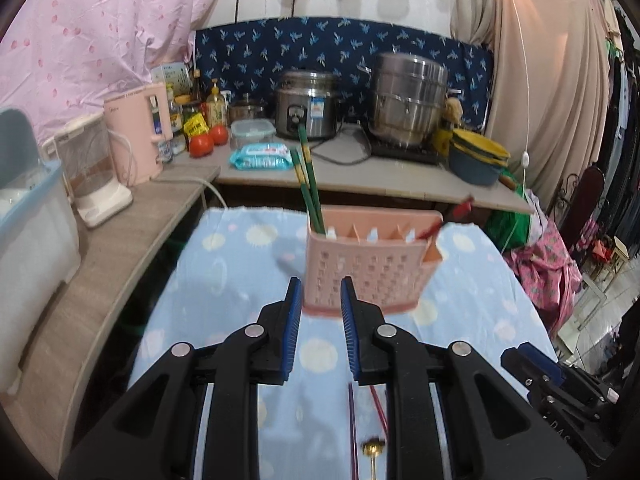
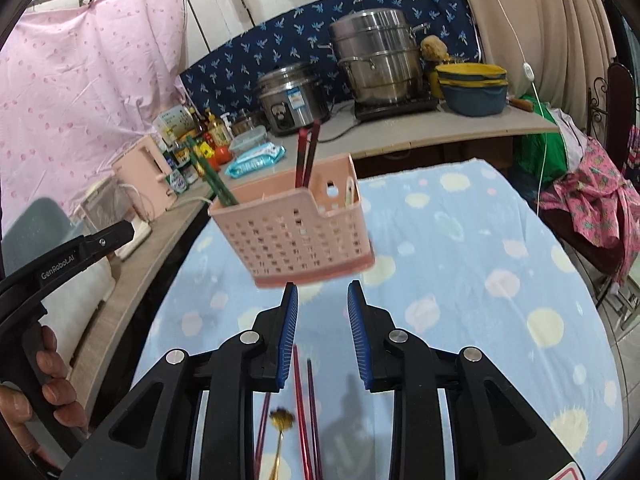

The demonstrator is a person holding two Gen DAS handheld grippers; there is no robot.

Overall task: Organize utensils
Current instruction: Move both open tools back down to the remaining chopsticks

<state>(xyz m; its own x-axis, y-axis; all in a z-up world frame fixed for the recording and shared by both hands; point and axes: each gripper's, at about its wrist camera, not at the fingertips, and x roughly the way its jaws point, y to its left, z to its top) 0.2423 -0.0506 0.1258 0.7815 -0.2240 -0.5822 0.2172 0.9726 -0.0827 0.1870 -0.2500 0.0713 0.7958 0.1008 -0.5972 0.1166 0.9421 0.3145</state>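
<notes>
Sorting chopsticks into the pink caddy (image 2: 296,232): both grippers, left gripper (image 1: 320,292) and right gripper (image 2: 322,296), gape empty; next I grab the red chopsticks (image 2: 302,408) near the table's (image 2: 500,320) front edge.

Both wrist views low over table, facing counter; share pink holder (image 1: 370,268) (image 2: 294,232) close ahead.

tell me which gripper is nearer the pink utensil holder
Left, as far as these views show. The left gripper has its open fingertips right at the pink utensil holder; the right gripper sits open just short of its base.
</notes>
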